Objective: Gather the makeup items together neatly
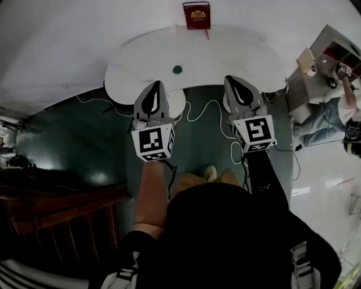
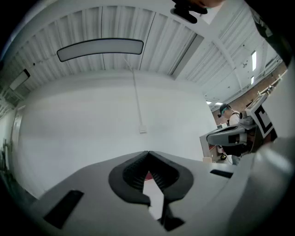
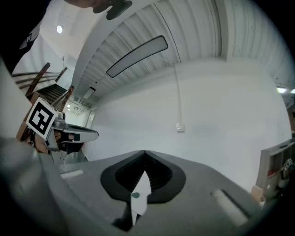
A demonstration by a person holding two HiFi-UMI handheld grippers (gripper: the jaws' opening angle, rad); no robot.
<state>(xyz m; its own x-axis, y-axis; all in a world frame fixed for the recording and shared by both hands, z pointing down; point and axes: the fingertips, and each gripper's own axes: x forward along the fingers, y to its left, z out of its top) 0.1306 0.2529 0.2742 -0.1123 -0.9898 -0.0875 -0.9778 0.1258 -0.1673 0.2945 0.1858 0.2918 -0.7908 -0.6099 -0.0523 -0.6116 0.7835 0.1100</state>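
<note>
White worktop (image 1: 225,56) carries a red box (image 1: 197,15) at its far edge and a small green disc (image 1: 177,70) near the middle. Left tool (image 1: 154,87) and right tool (image 1: 234,80) hover level over the near edge, both closed and empty, apart from either item.

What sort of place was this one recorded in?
Probably an indoor workshop or lab space, not a home: a white half-round table against a bare wall, loose cables across the dark floor, and another person beside a shelf.
</note>
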